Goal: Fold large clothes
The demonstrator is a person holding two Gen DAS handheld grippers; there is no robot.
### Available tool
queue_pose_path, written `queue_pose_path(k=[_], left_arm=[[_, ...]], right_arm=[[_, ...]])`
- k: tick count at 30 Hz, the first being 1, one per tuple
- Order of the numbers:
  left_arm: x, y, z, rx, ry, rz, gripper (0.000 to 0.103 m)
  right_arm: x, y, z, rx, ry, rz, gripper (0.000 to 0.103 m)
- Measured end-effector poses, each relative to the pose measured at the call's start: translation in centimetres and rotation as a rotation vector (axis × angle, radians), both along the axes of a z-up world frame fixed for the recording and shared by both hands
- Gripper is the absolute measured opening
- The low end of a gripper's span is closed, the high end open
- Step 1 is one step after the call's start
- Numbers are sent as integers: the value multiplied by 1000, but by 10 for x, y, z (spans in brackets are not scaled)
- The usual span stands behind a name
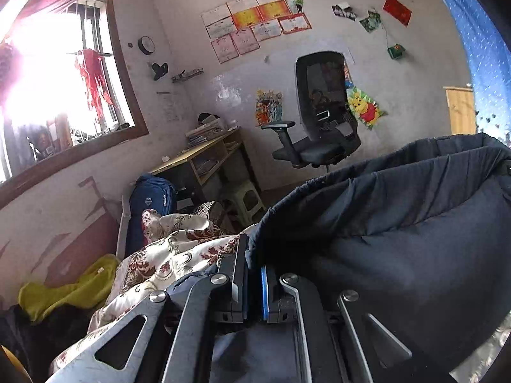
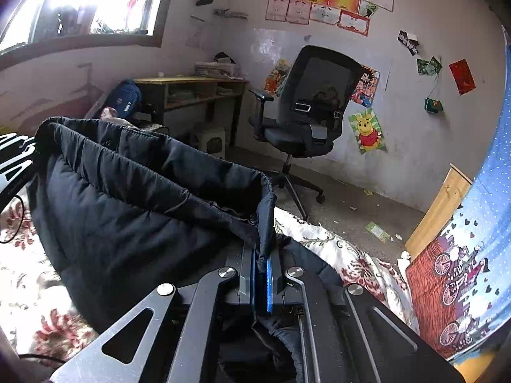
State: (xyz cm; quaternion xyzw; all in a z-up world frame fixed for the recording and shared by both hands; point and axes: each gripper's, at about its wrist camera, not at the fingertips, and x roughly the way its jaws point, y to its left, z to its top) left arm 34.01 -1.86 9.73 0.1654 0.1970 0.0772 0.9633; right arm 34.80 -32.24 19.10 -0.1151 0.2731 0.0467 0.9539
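Observation:
A large dark navy padded jacket [image 1: 399,223] hangs stretched between my two grippers above a bed. My left gripper [image 1: 254,255] is shut on one end of the jacket's upper edge. My right gripper [image 2: 262,255] is shut on the other end of the same edge; the jacket [image 2: 127,198] sags in a deep fold to its left. The left gripper [image 2: 12,159] shows at the far left edge of the right wrist view. The lower part of the jacket is hidden below both cameras.
A floral cream and red quilt [image 1: 166,255] covers the bed [image 2: 335,245] below. A yellow-green cloth [image 1: 64,290] lies at the left. A black office chair [image 2: 306,111], a wooden desk [image 2: 191,92], a blue backpack [image 1: 151,198] and a plastic stool [image 1: 246,198] stand beyond.

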Motion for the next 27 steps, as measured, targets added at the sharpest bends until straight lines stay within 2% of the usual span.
queue_pose_path(k=[7,12,18,22,27], left_arm=[[58,-5,-37,13,39,33,6],[94,-9,-63,23,100,50,6],[125,-15,-85,25,134,82,6],[141,-19,-107,47,164,91,6],[145,-11,-112,-24,210,66,9]], right_arm=[[57,4,-45,-5,-1,0,4],[80,6,-73,-55,-2,30,4],[99,7,-87,-84,-21,46,4],[114,6,-100,-78,11,48,4],[117,-1,-107,-20,23,61,6]])
